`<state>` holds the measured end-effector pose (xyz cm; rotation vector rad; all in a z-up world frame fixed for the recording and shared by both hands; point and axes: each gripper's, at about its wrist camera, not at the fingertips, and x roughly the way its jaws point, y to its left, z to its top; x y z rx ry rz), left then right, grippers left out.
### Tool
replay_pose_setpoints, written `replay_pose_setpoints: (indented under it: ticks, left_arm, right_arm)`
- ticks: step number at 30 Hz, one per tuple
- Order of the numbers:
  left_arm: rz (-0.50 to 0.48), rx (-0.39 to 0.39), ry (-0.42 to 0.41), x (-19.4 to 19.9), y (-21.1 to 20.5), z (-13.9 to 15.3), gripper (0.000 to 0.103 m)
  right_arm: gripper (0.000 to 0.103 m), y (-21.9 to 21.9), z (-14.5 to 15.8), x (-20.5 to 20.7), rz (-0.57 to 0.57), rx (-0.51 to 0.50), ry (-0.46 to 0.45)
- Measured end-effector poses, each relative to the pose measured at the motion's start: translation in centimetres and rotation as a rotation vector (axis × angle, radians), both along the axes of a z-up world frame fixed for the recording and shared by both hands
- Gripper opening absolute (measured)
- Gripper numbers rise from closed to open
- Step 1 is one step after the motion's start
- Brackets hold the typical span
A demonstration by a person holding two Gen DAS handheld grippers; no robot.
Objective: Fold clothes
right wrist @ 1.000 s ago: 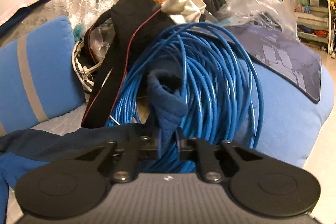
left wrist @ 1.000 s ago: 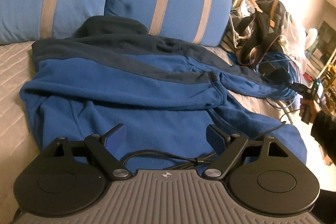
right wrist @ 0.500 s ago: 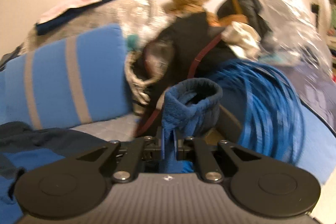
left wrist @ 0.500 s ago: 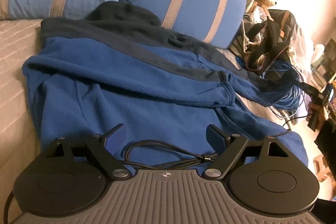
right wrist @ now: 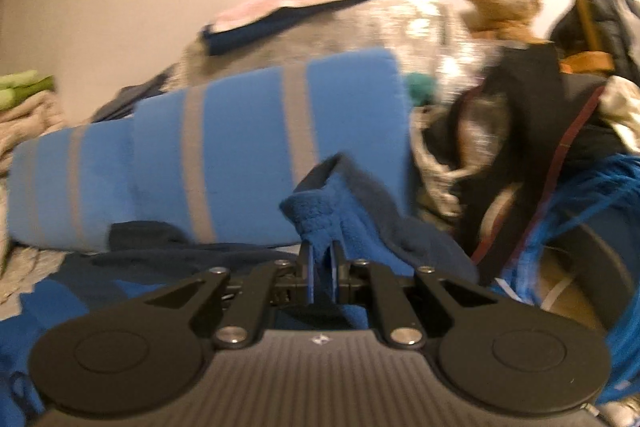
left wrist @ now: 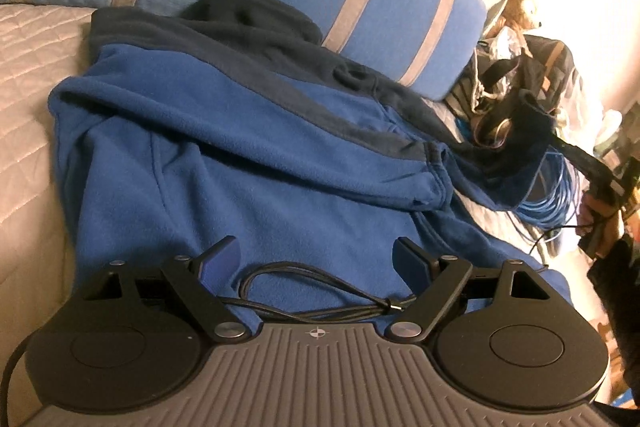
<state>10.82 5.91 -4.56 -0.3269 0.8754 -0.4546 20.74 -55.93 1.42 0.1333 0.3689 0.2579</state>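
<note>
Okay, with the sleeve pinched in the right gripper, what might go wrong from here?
The right gripper pinches only the sleeve cuff, so the fleece could slip free. The blue cable coil lies right under the raised sleeve and may snag. The left gripper is open above the jacket, so the body could drag.

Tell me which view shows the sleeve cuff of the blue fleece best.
The right wrist view: the sleeve cuff sits close and central, pinched between the right hand-held gripper's fingers, though blurred. The left wrist view shows the cuff only small and far off, lifted beyond the fleece jacket's body.
</note>
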Motion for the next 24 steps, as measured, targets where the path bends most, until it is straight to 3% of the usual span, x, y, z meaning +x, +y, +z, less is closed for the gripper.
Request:
replay_pose_setpoints:
  ticks: [11,20,24]
  left_arm:
    - [0.008,-0.024,0.028,0.4,0.2,-0.3,0.084]
    - [0.019,-0.033,0.025,0.3,0.3,-0.4,0.084]
    - [0.019,-0.041,0.022,0.3,0.3,-0.4,0.084]
  right_arm:
    - [0.006,9.5,1.3,1.5,0.229,-0.057,-0.026]
    - [0.006,18.3,0.7,1.3,0.435,-0.224,-0.026]
    - [0.019,19.6,-0.2,1.4,0.499,-0.324,0.020]
